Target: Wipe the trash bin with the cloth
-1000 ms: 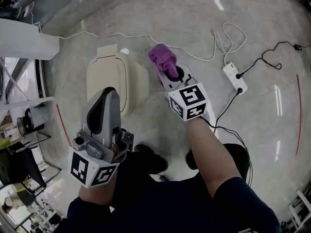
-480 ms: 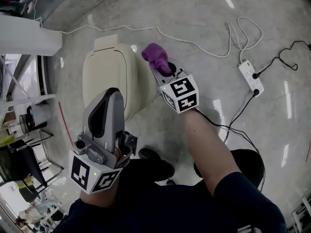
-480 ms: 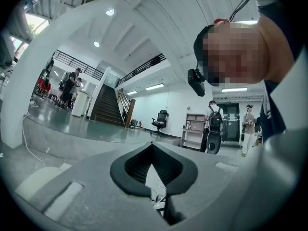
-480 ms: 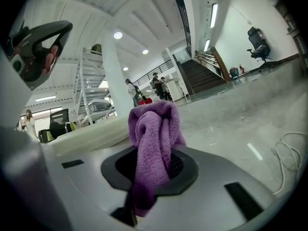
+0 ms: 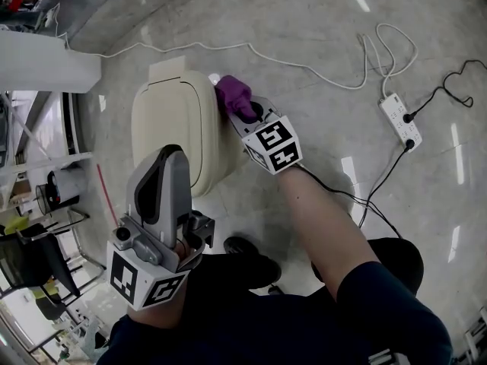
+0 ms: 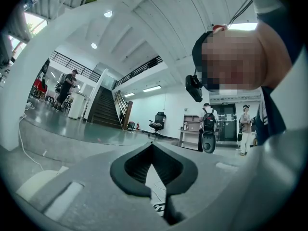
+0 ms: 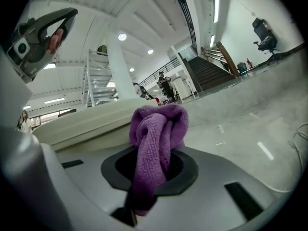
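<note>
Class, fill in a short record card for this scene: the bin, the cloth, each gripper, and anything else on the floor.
Bin: cream plastic lidded trash bin, standing on the grey floor.
Cloth: purple terry cloth, bunched up, at the bin's upper right edge.
Right gripper: shut on the cloth.
Left gripper: shut, nothing between its jaws, over the bin's near side in the head view.
Other: white power strip with cables, on the floor to the right of the bin.
</note>
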Available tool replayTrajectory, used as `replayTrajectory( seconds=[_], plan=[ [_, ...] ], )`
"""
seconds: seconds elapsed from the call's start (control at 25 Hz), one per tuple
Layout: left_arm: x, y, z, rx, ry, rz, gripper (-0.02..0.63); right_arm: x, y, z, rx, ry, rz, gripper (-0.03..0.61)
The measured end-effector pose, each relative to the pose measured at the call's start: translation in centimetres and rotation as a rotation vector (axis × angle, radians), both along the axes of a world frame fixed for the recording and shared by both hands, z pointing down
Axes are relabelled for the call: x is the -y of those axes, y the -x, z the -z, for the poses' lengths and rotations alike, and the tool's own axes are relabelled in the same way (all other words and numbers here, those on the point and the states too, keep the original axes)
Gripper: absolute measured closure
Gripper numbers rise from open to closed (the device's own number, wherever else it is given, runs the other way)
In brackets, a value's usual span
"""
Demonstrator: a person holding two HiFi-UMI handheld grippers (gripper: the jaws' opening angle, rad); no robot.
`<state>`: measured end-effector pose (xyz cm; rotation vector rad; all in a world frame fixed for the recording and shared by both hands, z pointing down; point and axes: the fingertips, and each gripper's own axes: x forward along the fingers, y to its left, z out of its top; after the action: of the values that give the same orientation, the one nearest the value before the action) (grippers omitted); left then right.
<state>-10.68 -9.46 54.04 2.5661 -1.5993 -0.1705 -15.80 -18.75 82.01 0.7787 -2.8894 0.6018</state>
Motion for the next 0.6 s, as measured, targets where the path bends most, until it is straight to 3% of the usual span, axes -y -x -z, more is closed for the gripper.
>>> replayTrajectory(
  seconds=[0.24,0.6],
  plan=[
    [0.0,1.0,-0.4,-0.004,-0.001,0.012,0.615,0.0,0.6,-3.3,-0.024,0.05,0.003,0.509],
    [0.4,1.6,-0.8,-0.009,-0.003,0.005,0.615,-0.4,0.9,-12.2,-0.15,0.175,-0.005,0.509]
  ],
)
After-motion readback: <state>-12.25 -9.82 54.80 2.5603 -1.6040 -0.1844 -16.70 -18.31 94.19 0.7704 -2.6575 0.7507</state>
